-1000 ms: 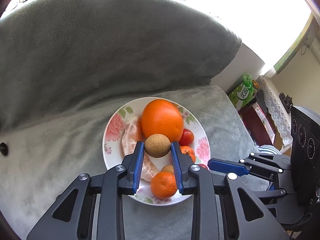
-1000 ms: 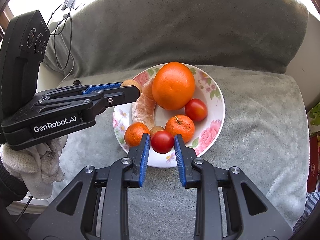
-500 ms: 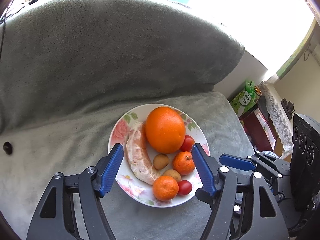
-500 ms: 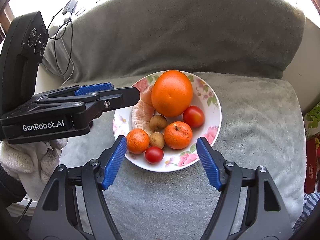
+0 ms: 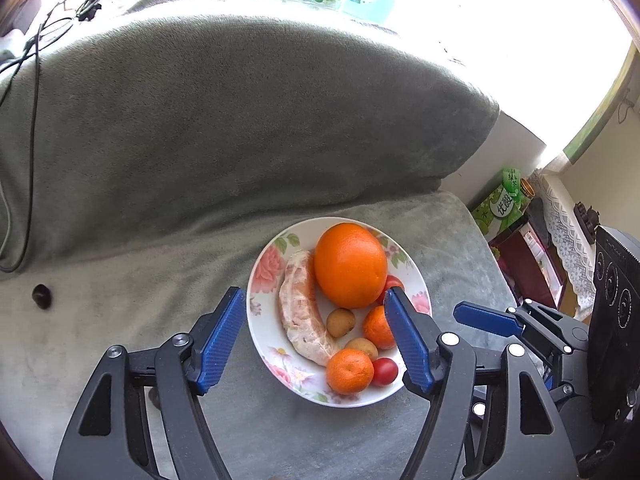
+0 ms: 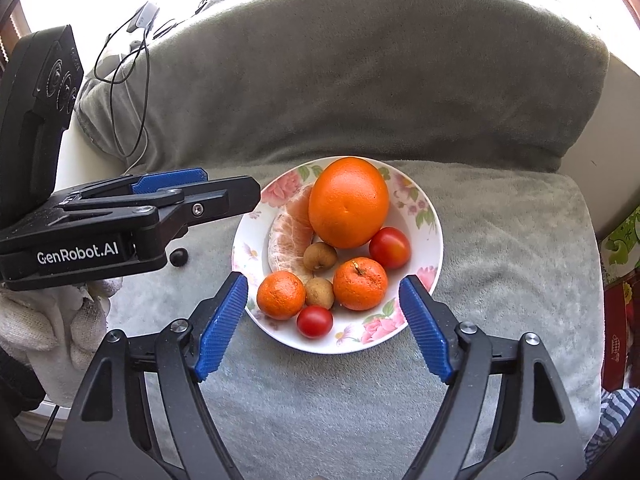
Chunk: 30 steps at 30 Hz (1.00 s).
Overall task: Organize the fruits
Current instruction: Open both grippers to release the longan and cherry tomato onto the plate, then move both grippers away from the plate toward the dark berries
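A floral white plate (image 5: 262, 280) (image 6: 430, 216) sits on a grey blanket-covered seat. It holds a big orange (image 5: 350, 266) (image 6: 348, 202), a peeled citrus segment (image 5: 302, 312) (image 6: 290, 236), two mandarins (image 6: 360, 284) (image 6: 281, 295), two small brown longans (image 6: 320, 256) (image 6: 320, 292) and two red tomatoes (image 6: 390, 247) (image 6: 315, 321). My left gripper (image 5: 316, 338) is open and empty, hovering over the plate's near left side. My right gripper (image 6: 324, 324) is open and empty above the plate's near edge. The left gripper also shows in the right wrist view (image 6: 224, 196).
The grey sofa back (image 5: 240, 120) rises behind the plate. A small dark button (image 5: 41, 295) lies on the seat at left. Cables (image 6: 128, 64) hang over the back left. Green boxes and a red box (image 5: 516, 216) stand off the seat's right edge.
Both grippers opened and pulled back. The left one released a brown longan and the right one a red tomato; both fruits now lie in the plate.
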{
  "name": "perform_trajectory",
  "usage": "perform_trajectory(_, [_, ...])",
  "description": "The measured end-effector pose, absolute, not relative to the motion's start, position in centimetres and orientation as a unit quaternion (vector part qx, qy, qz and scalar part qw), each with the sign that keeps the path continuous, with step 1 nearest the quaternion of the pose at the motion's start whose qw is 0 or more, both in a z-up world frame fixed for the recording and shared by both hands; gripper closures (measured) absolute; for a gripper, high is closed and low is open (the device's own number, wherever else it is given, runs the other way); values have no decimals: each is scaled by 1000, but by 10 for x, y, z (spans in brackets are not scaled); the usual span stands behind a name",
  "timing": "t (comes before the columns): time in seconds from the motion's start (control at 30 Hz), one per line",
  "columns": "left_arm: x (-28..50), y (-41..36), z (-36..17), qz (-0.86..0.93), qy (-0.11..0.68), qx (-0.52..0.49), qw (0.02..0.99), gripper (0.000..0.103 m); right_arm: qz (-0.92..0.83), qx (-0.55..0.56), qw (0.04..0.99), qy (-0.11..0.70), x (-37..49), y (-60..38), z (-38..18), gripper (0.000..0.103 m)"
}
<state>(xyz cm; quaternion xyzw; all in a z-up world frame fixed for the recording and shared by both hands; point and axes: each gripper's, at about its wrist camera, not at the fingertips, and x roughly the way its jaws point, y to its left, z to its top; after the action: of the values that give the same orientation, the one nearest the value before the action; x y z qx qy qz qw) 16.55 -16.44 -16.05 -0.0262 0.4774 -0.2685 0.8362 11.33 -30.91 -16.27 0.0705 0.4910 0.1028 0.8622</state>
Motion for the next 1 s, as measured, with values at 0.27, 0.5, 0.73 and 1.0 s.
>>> perform_trajectory(0.27, [167,-145,-157,-256,470,-29,844,31,104,54,870,479,117,-291,-156,22])
perform_trajectory(0.5, [167,-122,-159,-238,468,-31,850,31,112,47,879,461,121,-271,-150,22])
perform_trajectory(0.73, [170,-94,-163,-216,470,-44,855,31,124,29,884,450,128,-246,-148,22])
perform_trajectory(1.0, [169,-54,-173,-180,478,-53,858,31,149,38,880,449,137,-223,-152,11])
